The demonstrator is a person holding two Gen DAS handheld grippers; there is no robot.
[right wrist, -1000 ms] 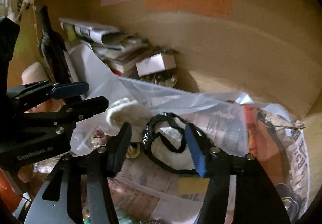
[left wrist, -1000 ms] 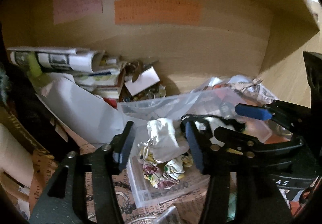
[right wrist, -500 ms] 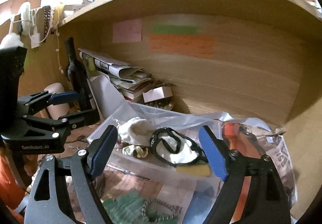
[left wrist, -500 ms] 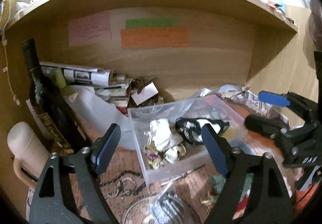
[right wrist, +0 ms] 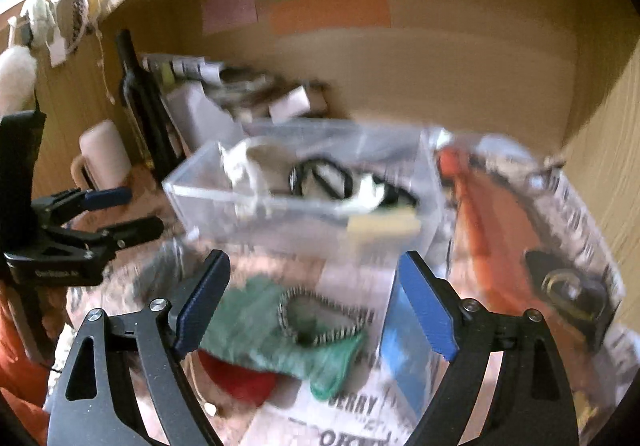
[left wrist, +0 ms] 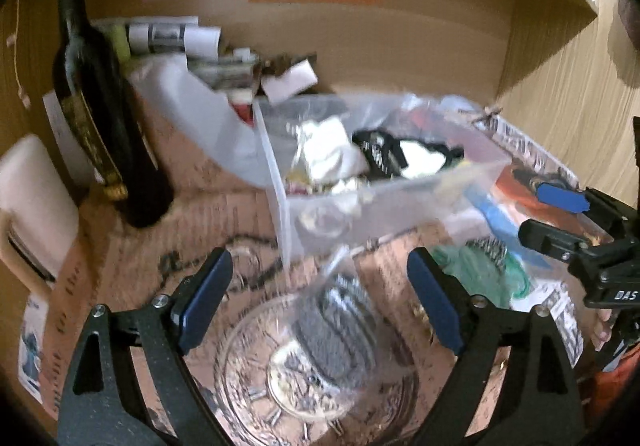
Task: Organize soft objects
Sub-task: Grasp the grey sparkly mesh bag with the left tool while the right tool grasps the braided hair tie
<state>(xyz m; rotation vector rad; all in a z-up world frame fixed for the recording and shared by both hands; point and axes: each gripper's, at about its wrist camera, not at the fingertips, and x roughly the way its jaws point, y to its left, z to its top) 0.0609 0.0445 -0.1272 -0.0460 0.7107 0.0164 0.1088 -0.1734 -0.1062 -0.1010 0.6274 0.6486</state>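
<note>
A clear plastic box (left wrist: 404,201) (right wrist: 224,201) stands on the desk. It holds a white cloth (left wrist: 328,149) (right wrist: 248,161), a black-edged white mask (left wrist: 400,153) (right wrist: 332,181) and a crumpled floral cloth (left wrist: 312,185). A green cloth (right wrist: 280,330) (left wrist: 476,266) with a black-and-white band (right wrist: 320,326) on it lies in front of the box, and a red cloth (right wrist: 236,378) beside it. My left gripper (left wrist: 320,302) is open and empty over a glass bowl (left wrist: 304,378). My right gripper (right wrist: 312,302) is open and empty above the green cloth.
A dark wine bottle (left wrist: 100,117) and a cream mug (left wrist: 32,205) stand at the left. Rolled papers and books (left wrist: 180,37) are piled at the back under the shelf. A clear bag with a grey item (left wrist: 336,326) lies in the bowl. Newspaper and an orange object (right wrist: 488,213) lie right.
Both grippers have pulled back out of the clear box and opened wide. The white cloth and the mask stay in the box. The view now tilts down onto the desk.
</note>
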